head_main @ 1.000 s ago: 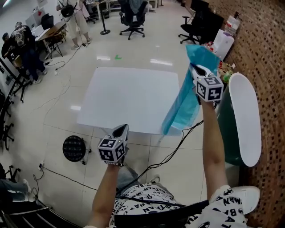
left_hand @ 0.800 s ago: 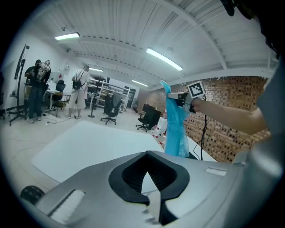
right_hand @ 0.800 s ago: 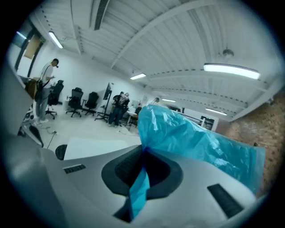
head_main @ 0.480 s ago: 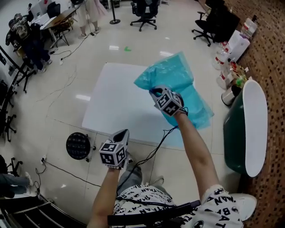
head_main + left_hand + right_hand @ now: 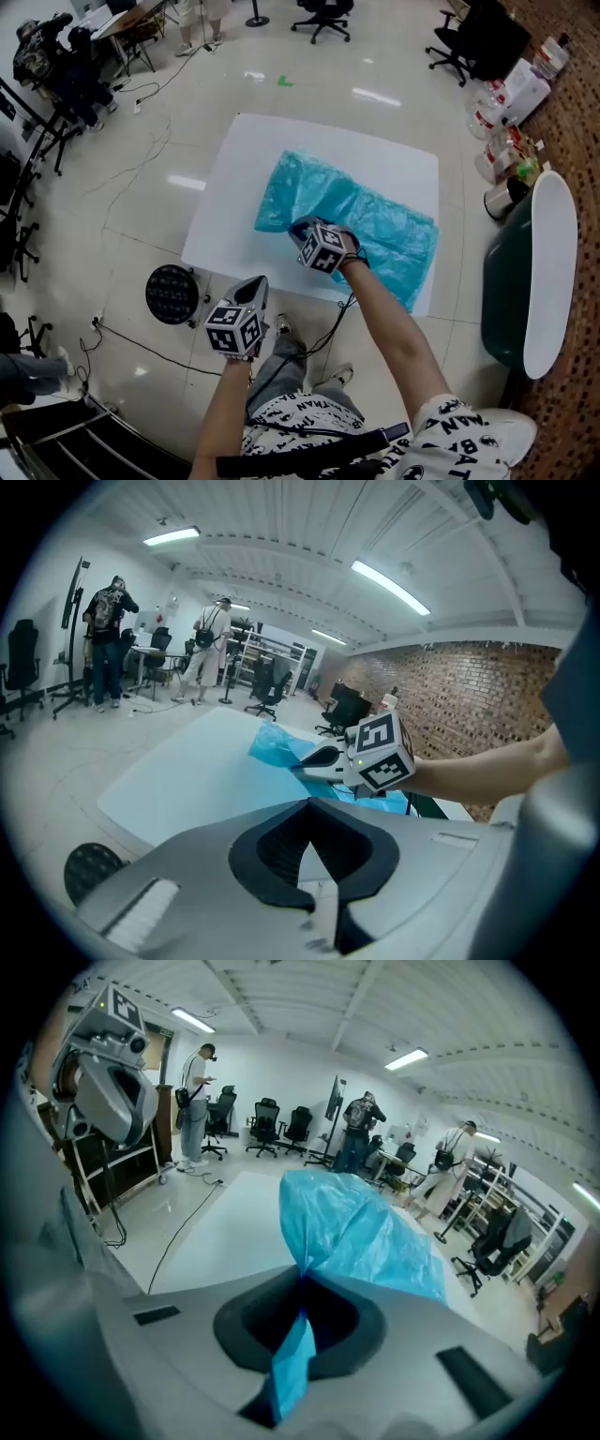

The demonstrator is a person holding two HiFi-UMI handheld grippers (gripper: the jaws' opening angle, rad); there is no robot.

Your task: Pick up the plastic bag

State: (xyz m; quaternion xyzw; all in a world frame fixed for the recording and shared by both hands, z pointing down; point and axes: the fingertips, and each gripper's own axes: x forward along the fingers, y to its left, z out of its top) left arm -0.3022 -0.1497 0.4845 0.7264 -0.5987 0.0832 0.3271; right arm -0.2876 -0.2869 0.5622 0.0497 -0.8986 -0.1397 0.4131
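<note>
The blue plastic bag (image 5: 375, 220) lies spread and crumpled across a white sheet (image 5: 230, 202) on the floor. My right gripper (image 5: 302, 228) is low over the bag's near edge and shut on a fold of it. In the right gripper view the blue plastic bag (image 5: 352, 1227) rises out of the pinched jaws (image 5: 302, 1283), and a strip of it runs back between them. My left gripper (image 5: 256, 283) hovers nearer me, off the sheet's front edge, shut with nothing in it. The left gripper view shows its closed jaws (image 5: 307, 806) and the right gripper (image 5: 314, 758) on the bag (image 5: 277, 747).
A black round disc (image 5: 172, 293) sits on the floor left of my left gripper. A dark green bin (image 5: 502, 300) with a white lid (image 5: 548, 272) stands at the right by the brick wall. Cables (image 5: 122, 342) trail over the floor. Office chairs (image 5: 323, 11) and people stand at the back.
My right gripper has come down and leftward from high at the right. The bag, which hung from it, now lies spread over the sheet. The left gripper has barely moved.
</note>
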